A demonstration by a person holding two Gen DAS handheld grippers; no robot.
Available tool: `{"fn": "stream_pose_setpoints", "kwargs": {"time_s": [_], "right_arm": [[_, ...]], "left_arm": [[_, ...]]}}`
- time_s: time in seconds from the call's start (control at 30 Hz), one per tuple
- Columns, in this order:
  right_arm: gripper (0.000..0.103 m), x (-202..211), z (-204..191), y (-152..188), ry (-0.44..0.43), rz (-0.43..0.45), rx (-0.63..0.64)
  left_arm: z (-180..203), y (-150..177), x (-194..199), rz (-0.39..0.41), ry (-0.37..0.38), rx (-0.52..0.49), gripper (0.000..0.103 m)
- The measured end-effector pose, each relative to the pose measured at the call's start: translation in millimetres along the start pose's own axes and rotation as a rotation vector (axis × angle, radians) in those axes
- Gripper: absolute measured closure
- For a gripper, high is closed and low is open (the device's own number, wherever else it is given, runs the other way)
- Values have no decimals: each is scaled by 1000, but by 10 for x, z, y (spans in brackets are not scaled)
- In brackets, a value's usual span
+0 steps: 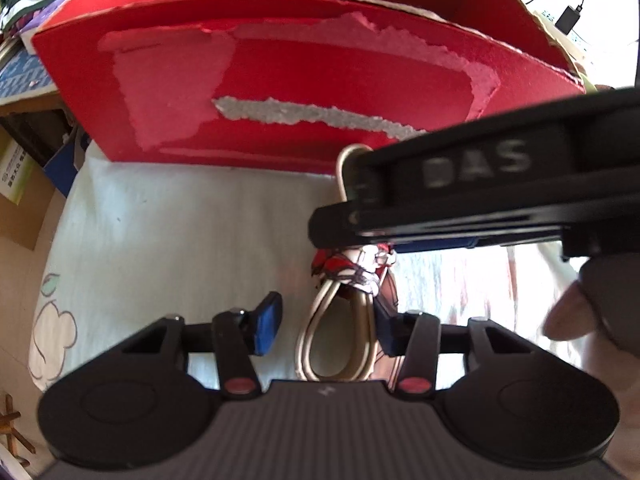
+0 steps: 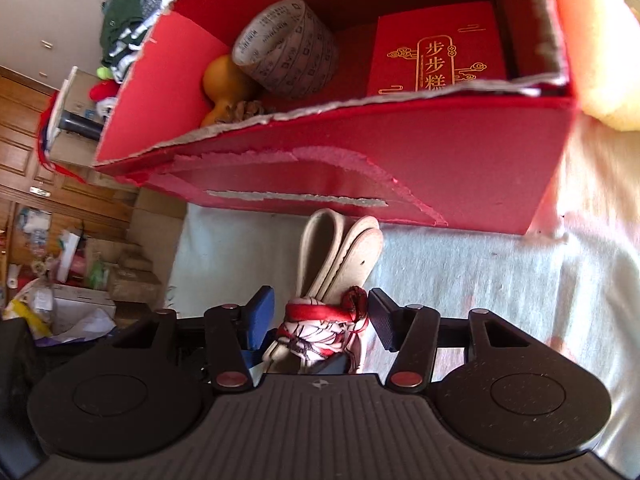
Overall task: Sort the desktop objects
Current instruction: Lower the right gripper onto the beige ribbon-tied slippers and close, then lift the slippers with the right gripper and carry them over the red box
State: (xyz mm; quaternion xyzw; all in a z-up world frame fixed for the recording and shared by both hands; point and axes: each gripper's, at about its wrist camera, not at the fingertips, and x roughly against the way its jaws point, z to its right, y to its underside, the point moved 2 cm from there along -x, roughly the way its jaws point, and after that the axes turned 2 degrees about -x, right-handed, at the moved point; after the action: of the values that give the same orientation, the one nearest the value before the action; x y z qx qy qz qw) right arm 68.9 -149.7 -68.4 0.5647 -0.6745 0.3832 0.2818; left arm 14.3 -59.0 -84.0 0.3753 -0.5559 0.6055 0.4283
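Right wrist: one red box [image 2: 460, 168], one tape roll [image 2: 286, 50]

Looked like a lived-in home, likely a bedroom or storeroom. Around the torn red cardboard box [image 2: 400, 168], resting on a pale cloth [image 2: 480, 280] printed with flowers: left of it, wooden cabinet doors [image 2: 24, 152], stacked cartons and bags [image 2: 80, 292] on the floor; behind its left corner, piled folded clothes [image 2: 136, 16].
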Motion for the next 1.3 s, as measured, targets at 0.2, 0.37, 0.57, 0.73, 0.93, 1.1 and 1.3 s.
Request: {"fn": "stream_pose_setpoints", "kwargs": {"time_s": [0.2, 0.37, 0.57, 0.73, 0.93, 1.1, 1.3], "right_arm": [[58, -41, 145, 22, -11, -44, -77], [62, 89, 278, 34, -40, -64, -93], [62, 364, 539, 66, -73, -58, -160], [62, 705, 904, 93, -71, -9, -224], [63, 1166, 1322, 163, -55, 90, -307], [64, 1577, 1474, 172, -38, 207, -316], [65, 1905, 1316, 27, -23, 336, -282]], "left_arm": [[89, 31, -11, -8, -18, -50, 64], [228, 66, 37, -13, -30, -99, 66], [522, 82, 134, -3, -17, -163, 66], [912, 53, 165, 13, 11, -253, 66], [1529, -28, 195, 41, 70, -367, 67], [1996, -122, 371, 127, 109, -466, 69], [2201, -339, 643, 230, 141, -504, 69]]}}
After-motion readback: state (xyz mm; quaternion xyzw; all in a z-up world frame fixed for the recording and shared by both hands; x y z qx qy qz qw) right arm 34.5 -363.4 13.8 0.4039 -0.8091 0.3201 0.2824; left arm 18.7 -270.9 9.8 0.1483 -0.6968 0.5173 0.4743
